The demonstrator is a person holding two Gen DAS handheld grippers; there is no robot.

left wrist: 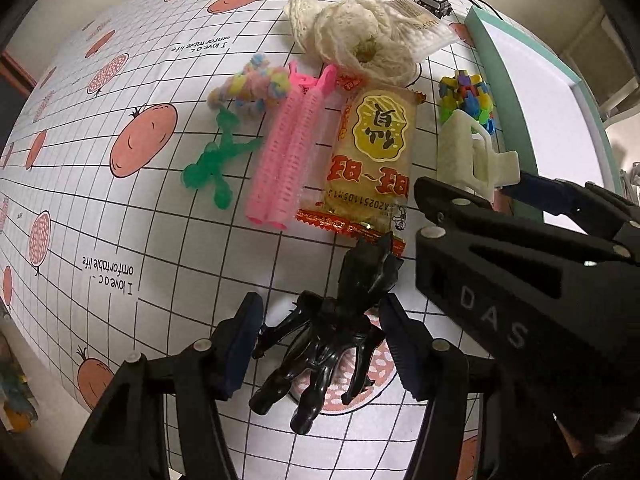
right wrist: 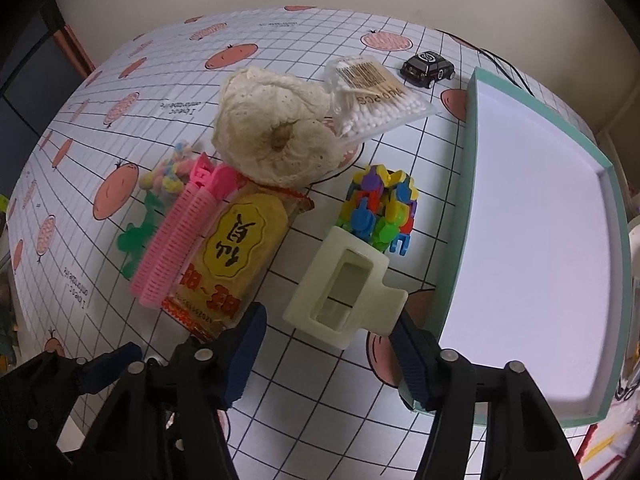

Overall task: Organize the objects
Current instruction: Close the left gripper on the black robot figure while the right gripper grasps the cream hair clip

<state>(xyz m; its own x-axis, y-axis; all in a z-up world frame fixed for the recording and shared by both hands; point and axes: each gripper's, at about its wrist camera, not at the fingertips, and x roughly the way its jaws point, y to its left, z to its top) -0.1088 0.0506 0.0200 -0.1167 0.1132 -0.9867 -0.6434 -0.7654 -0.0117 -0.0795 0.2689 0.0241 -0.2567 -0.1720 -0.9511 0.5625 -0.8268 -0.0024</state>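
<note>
A black toy figure (left wrist: pixel 328 340) lies on the fruit-print tablecloth between the fingers of my left gripper (left wrist: pixel 322 348), which is open around it. A cream hair claw clip (right wrist: pixel 344 292) sits just ahead of my right gripper (right wrist: pixel 330 360), also open, its handle end near the right pad. The left wrist view shows the right gripper (left wrist: pixel 496 194) reaching in from the right toward the same clip (left wrist: pixel 468 156). A teal tray (right wrist: pixel 468 184) with a white floor lies to the right and holds nothing that I can see.
Ahead lie a yellow snack packet (right wrist: pixel 236 256), pink hair rollers (right wrist: pixel 176 244), a green toy figure (right wrist: pixel 136 236), a pastel bead string (right wrist: pixel 168 172), a cream crocheted piece (right wrist: pixel 272 128), a cotton swab pack (right wrist: pixel 376 96), a colourful block cluster (right wrist: pixel 380 208) and a black toy car (right wrist: pixel 428 66).
</note>
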